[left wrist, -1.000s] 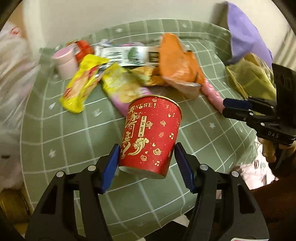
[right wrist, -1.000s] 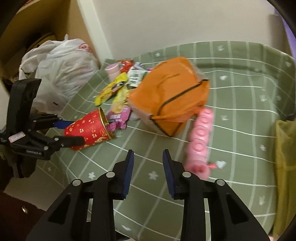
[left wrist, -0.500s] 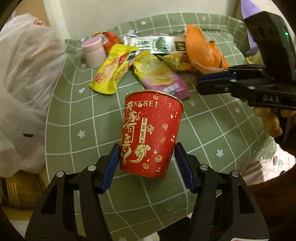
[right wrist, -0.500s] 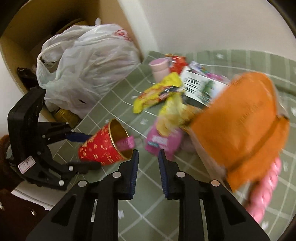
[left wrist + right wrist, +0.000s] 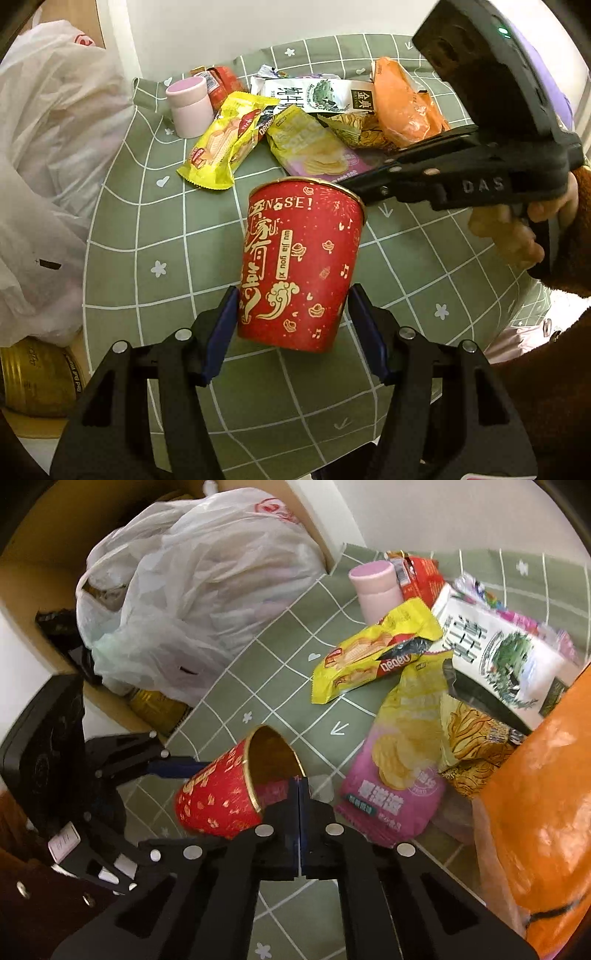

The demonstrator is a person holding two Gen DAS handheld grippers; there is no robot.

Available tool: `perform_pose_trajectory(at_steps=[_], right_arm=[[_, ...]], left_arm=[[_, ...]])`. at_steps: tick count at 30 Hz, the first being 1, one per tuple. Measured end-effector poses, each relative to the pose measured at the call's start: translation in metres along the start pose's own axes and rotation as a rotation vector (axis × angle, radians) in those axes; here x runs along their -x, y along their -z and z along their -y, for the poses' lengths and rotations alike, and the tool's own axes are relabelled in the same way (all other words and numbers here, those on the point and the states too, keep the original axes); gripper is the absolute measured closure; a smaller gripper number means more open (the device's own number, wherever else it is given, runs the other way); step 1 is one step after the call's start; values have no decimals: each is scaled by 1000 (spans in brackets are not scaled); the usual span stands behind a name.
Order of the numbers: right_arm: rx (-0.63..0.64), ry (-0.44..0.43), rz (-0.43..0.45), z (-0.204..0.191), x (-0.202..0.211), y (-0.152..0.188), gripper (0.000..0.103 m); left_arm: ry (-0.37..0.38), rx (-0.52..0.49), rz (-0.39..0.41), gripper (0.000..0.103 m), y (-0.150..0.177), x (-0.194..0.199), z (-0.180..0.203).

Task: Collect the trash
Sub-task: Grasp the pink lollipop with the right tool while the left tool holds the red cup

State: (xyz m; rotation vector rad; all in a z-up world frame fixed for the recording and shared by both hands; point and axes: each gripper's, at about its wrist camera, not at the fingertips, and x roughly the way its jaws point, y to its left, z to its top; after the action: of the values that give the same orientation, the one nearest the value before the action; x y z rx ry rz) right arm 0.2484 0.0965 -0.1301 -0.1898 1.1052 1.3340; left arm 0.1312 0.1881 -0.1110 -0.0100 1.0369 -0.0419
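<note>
Your left gripper (image 5: 291,325) clamps the red cup (image 5: 299,262) near its base, 1 pad on each side, holding it tilted above the green cloth (image 5: 147,236). Your right gripper (image 5: 298,794) has its jaws pressed together at the cup's rim; whether it pinches anything, I cannot tell. The cup is probably light, thin-walled paper that crushes easily: grip low, where it is stiffest, with modest pressure. The wrappers (image 5: 225,144) behind are limp and slippery.
</note>
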Motion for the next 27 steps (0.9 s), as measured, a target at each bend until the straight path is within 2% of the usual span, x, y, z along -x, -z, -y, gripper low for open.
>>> perform_pose_trajectory(at_steps=[3,11,16,22,23,25,26,27], right_arm=[[-47,47,28,6,15,9,101],[-218,196,116,45,76,51,101],[-261,294,150,44,107,82,101],[-298,375,188,29,121,112,100],[-293,383,193,25,121,114,98],[-270,394,210,18,122,118,83],[-257,391,222,15,122,118,66],[-246,384,235,12,122,118,58]], left_arm=[[39,-1,3,46,-2,1,1],[64,-28,20,46,-5,7,13],[91,-12,37,46,-15,7,19],[16,-46,23,46,-27,-9,38],[4,-47,21,46,-30,-11,40],[-17,-30,20,46,-34,-13,39],[-27,-13,23,46,-35,-12,37],[-32,5,24,46,-35,-12,34]])
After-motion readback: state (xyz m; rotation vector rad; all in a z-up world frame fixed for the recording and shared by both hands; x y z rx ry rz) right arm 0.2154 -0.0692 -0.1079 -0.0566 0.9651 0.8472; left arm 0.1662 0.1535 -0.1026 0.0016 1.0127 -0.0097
